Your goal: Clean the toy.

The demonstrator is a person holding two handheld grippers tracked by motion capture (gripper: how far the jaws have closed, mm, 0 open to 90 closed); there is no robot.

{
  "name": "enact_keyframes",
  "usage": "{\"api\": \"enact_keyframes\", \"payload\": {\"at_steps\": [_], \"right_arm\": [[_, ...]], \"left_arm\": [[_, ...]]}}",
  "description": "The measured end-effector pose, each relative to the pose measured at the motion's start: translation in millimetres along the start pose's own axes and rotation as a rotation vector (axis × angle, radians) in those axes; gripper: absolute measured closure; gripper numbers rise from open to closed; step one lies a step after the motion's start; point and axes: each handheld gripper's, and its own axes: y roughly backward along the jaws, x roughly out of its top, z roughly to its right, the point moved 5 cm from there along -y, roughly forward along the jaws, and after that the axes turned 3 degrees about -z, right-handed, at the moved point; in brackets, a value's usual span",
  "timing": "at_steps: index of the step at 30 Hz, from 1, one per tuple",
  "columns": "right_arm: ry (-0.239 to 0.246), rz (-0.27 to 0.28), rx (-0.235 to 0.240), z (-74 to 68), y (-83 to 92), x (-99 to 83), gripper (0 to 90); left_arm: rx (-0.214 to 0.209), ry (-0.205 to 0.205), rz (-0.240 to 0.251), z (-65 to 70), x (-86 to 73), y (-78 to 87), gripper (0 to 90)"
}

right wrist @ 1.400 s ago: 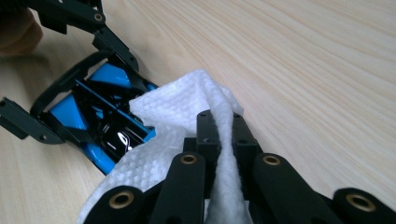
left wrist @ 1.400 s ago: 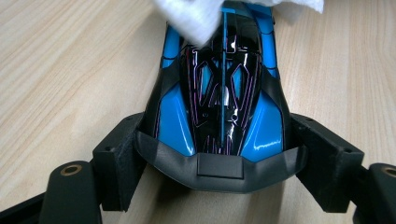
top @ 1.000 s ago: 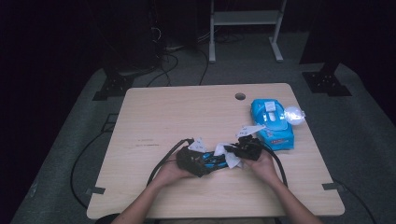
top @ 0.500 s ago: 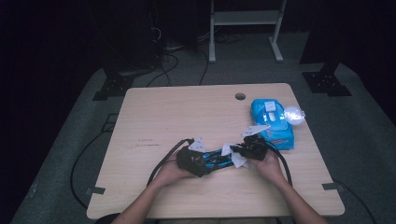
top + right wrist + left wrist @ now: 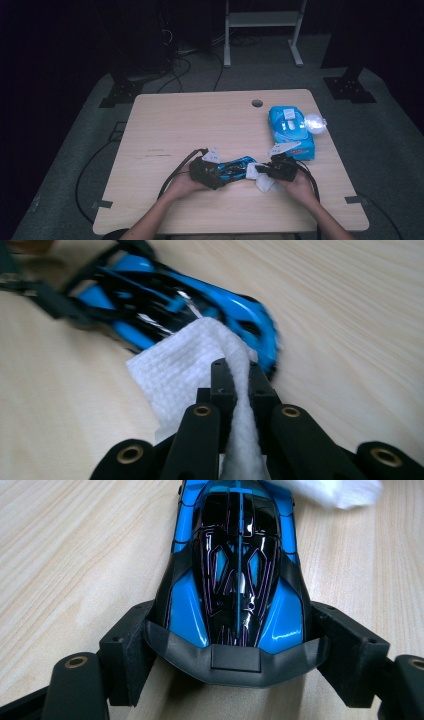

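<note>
Car (image 5: 235,570) clamped in left tongs (image 5: 235,645), right tongs (image 5: 235,385) pinching wipe (image 5: 190,375) (touching car), wipes pack (image 5: 291,131) beyond.

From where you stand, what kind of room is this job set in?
Probably a dark lab or recording space, not a home. A single light wooden table with a cable hole stands on grey carpet; black stand bases and loose cables sit behind it, beside a white metal frame.

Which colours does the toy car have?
The toy car is blue and black; left gripper view shows it best.
</note>
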Motion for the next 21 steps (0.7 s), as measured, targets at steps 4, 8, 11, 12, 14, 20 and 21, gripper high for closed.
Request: {"api": "enact_keyframes", "payload": {"at_steps": [4, 8, 11, 12, 14, 20, 21], "right_arm": [[-0.055, 0.013, -0.013, 13.8, -5.8, 5.1, 85.2], [-0.068, 0.048, -0.008, 18.3, -15.3, 25.5, 85.0], [-0.069, 0.075, -0.019, 21.2, -24.9, 33.3, 85.0], [-0.084, 0.075, -0.015, 23.0, -26.1, 32.5, 85.0], [-0.106, 0.072, -0.014, 26.6, -24.8, 27.0, 85.0], [-0.107, 0.044, 0.001, 22.4, -7.9, 5.8, 85.1], [-0.095, 0.031, 0.001, 19.9, -6.0, 2.2, 85.1]], "left_arm": [[-0.003, -0.002, 0.003, -0.3, 0.1, -0.3, 24.0], [-0.003, -0.001, 0.005, -0.1, 0.4, -0.7, 24.1], [-0.007, 0.002, 0.002, -0.6, -0.3, 0.0, 24.0], [-0.009, 0.003, 0.001, -0.7, -0.5, 0.2, 24.0], [-0.009, 0.003, 0.002, -0.8, -0.5, 0.1, 24.0], [-0.004, -0.001, -0.001, -0.5, -0.2, 0.1, 24.0], [-0.002, -0.002, -0.001, -0.4, -0.1, 0.0, 24.0]]}}
